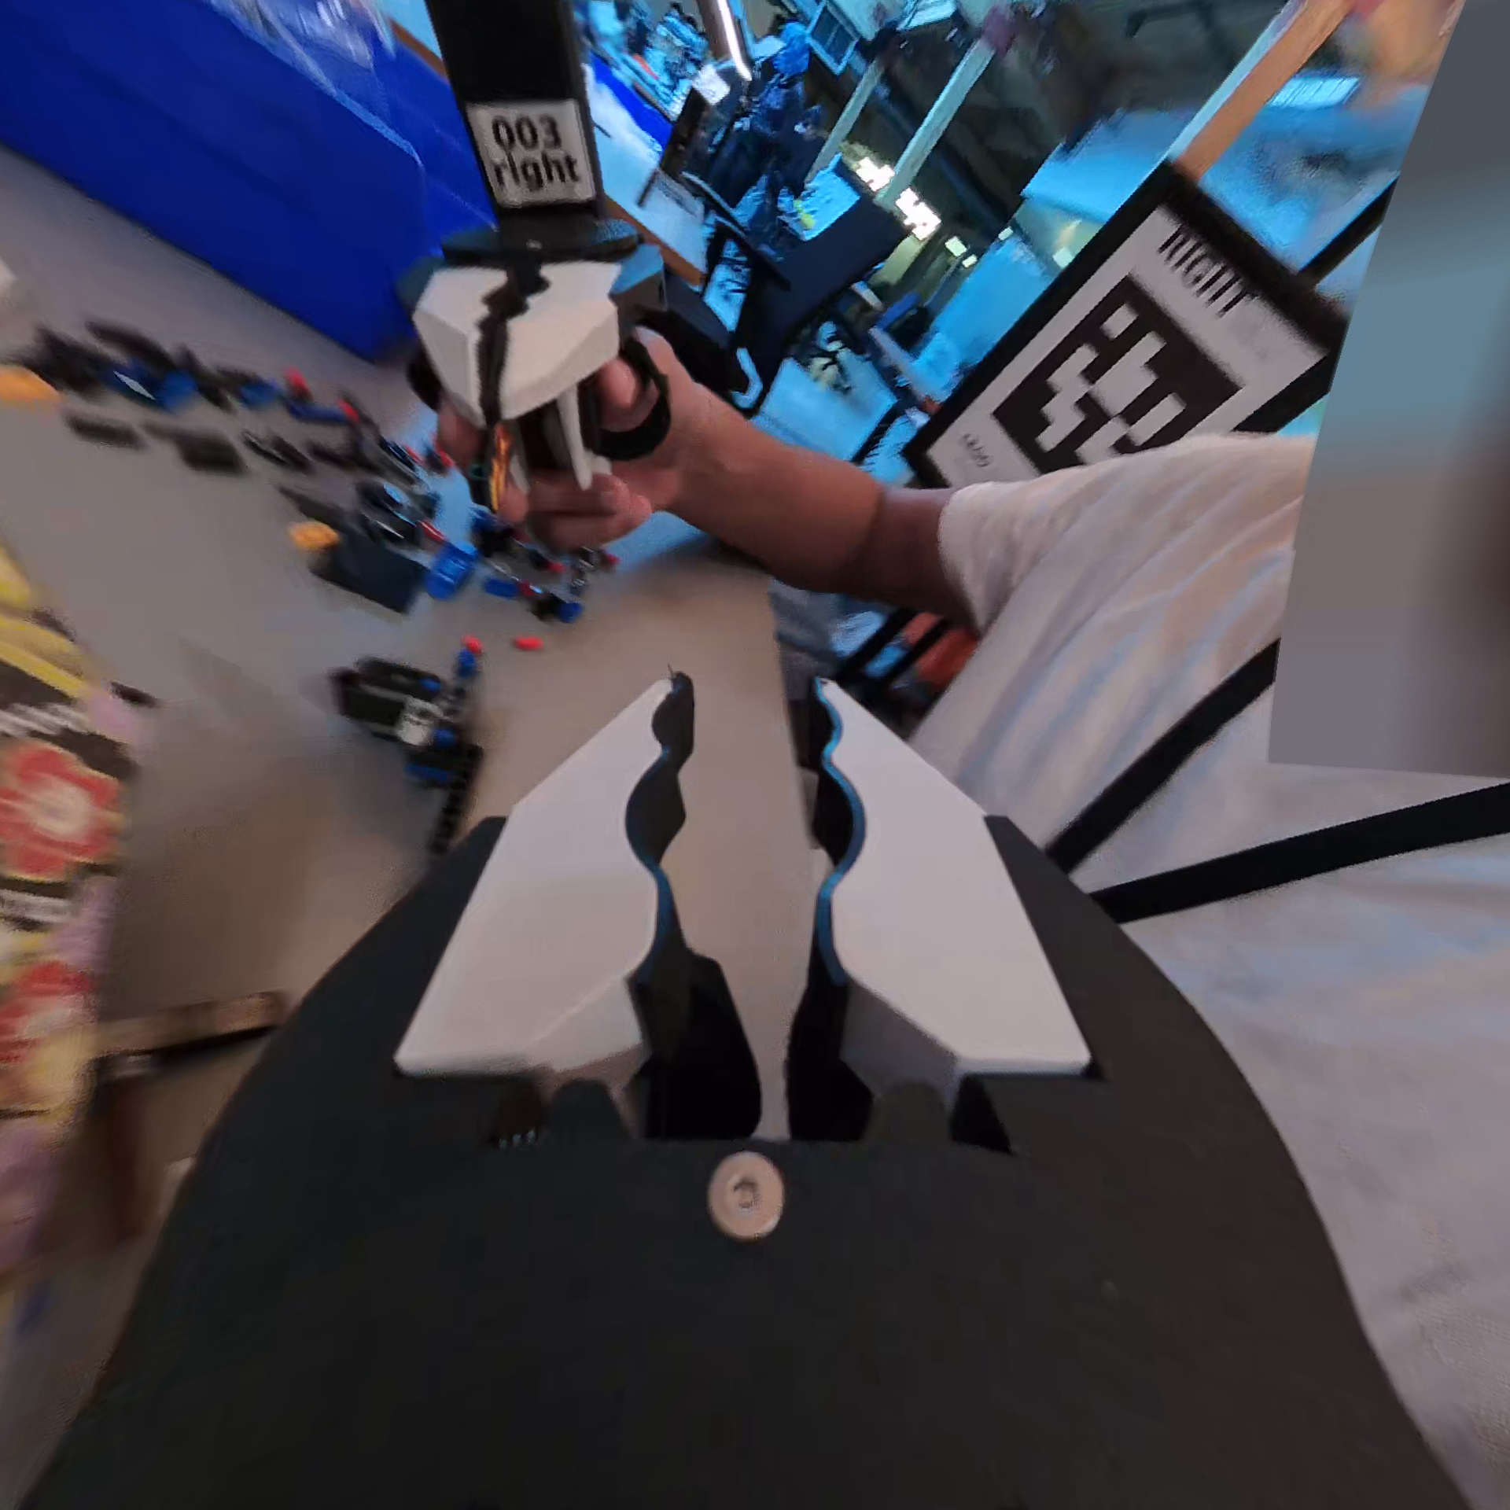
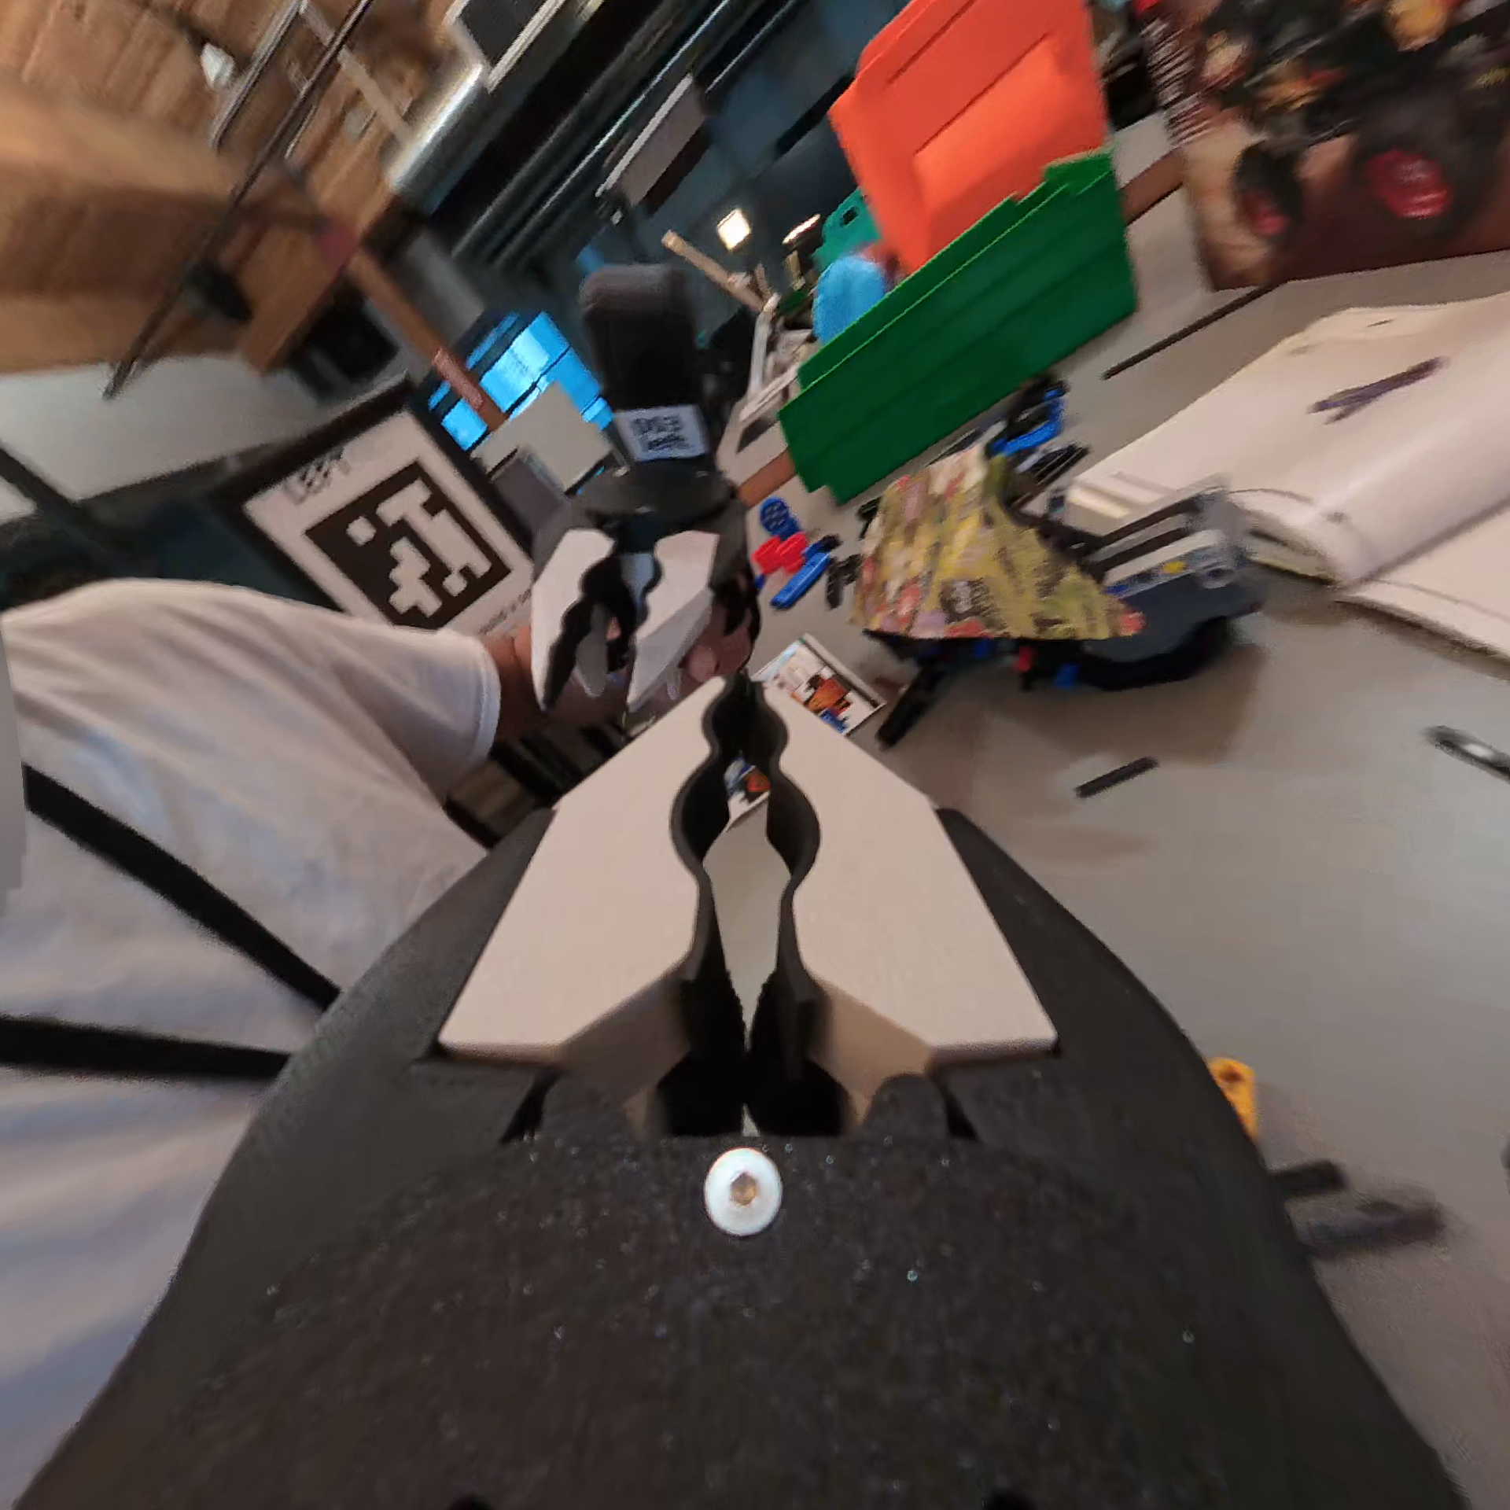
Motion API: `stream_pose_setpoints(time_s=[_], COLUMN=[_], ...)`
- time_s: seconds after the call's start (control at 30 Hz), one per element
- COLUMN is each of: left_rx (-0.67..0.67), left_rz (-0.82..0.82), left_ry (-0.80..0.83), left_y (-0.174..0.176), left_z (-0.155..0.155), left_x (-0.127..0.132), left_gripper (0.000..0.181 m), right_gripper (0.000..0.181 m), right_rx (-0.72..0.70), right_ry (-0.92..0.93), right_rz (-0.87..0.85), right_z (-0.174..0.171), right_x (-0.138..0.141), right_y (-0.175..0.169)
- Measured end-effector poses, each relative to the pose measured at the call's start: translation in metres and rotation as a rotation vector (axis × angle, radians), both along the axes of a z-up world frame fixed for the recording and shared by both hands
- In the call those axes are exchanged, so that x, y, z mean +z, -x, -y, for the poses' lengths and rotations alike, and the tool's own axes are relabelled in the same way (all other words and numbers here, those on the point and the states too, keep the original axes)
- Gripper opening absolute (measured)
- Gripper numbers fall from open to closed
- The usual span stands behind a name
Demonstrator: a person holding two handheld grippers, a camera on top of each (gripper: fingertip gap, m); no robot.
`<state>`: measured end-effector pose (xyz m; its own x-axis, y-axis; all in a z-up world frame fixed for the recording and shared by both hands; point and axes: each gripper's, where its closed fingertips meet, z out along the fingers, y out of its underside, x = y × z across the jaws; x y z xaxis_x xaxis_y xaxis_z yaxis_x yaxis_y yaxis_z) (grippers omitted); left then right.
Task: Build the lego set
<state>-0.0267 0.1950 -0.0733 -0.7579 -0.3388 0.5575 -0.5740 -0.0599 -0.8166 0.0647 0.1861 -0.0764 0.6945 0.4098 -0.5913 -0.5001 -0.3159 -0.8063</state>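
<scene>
In the left wrist view my left gripper (image 1: 748,694) is open and empty, held above the grey table's near edge (image 1: 637,621). It also shows in the right wrist view (image 2: 605,654). My right gripper (image 2: 739,690) has its jaws closed at the tips. In the left wrist view the right gripper (image 1: 500,429) points down over the loose lego pieces (image 1: 384,490) with a small dark and orange piece (image 1: 501,466) at its tips. A partly built black and blue assembly (image 1: 413,711) lies on the table to the left of my left gripper.
A colourful printed sheet (image 2: 972,556) drapes a grey and blue model (image 2: 1168,564). A green tray (image 2: 964,343), an orange lid (image 2: 972,122), white bags (image 2: 1348,441), an instruction booklet (image 2: 821,678) and blue and red parts (image 2: 784,556) surround it. A blue bin (image 1: 204,163) stands behind. My right fingertips sit around 10 cm from my left ones.
</scene>
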Motion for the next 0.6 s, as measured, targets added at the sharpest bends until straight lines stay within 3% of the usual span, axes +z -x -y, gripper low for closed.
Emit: stream_pose_setpoints(time_s=[0.23,0.37,0.43,0.6], left_rx=[0.35,0.512,0.597,0.711], left_rz=[0.428,0.611,0.659,0.584], left_ry=[-0.359,-0.399,-0.391,-0.372], left_y=[-0.061,-0.071,-0.071,-0.08], left_z=[-0.081,-0.116,-0.134,-0.167], left_x=[0.022,0.038,0.04,0.031], left_gripper=[0.016,0.016,0.015,0.013], right_gripper=[0.0,0.0,0.0,0.0], right_rx=[-0.218,-0.308,-0.374,-0.479], right_ry=[0.05,0.073,0.062,0.054], right_rz=[-0.004,0.044,0.103,0.147], right_z=[-0.002,-0.001,0.002,0.015], right_x=[0.011,-0.001,-0.007,-0.006], right_y=[-0.078,-0.094,-0.1,-0.114])
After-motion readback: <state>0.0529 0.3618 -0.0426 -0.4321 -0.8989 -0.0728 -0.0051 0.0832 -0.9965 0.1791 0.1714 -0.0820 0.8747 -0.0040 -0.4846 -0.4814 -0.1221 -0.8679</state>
